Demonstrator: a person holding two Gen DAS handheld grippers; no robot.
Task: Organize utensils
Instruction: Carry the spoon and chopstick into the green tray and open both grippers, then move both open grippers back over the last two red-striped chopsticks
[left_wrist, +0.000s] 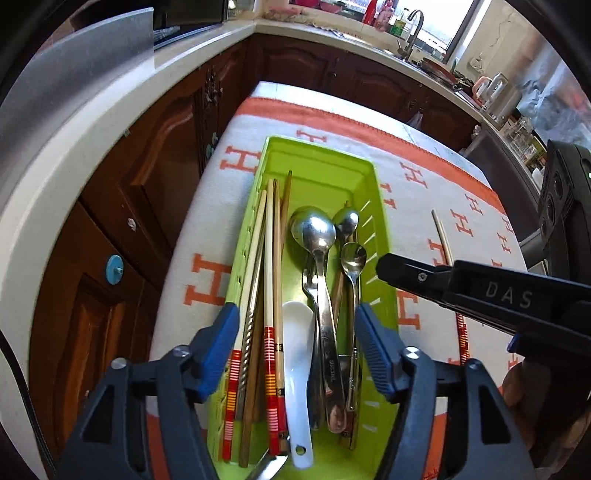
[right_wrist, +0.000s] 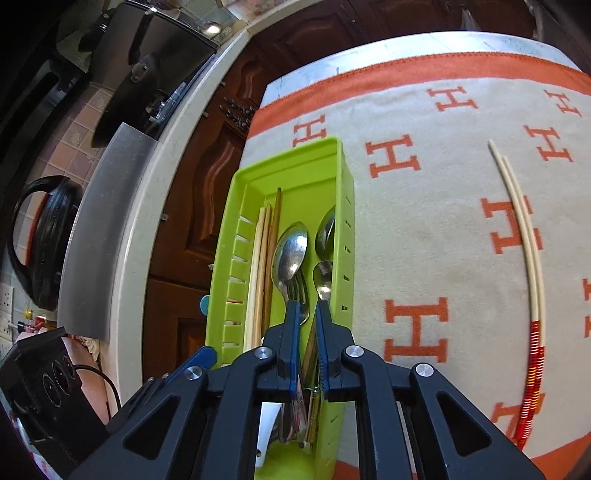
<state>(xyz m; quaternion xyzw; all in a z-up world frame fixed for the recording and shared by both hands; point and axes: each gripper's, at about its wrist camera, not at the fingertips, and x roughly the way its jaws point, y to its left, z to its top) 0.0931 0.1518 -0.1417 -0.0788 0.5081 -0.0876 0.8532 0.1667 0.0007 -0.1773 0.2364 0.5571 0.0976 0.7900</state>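
A lime-green utensil tray (left_wrist: 382, 236) (right_wrist: 341, 177) lies on the cloth. It holds several chopsticks (left_wrist: 271, 236) (right_wrist: 264, 243) on its left side. Beside them lie a big steel spoon (left_wrist: 314, 229) (right_wrist: 291, 251), a fork (left_wrist: 310, 277), a small spoon (left_wrist: 354, 256) (right_wrist: 323, 277) and a white ceramic spoon (left_wrist: 297, 354). My left gripper (left_wrist: 297, 347) hangs open over the tray's near end, its pads touching nothing. My right gripper (right_wrist: 307, 314) (left_wrist: 384, 266) hovers over the tray's right side, jaws a narrow slit apart. Utensil handles show through the slit, and neither pad presses on them. A pair of cream chopsticks with red ends (right_wrist: 524, 240) (left_wrist: 443, 240) lies loose on the cloth.
The table wears a grey cloth with orange H marks and an orange border (right_wrist: 406, 229) (left_wrist: 207, 280). Dark wooden cabinets (left_wrist: 147, 184) and a pale curved counter (right_wrist: 125, 229) run close along its left. A black pan (right_wrist: 44, 240) and pots sit on that counter.
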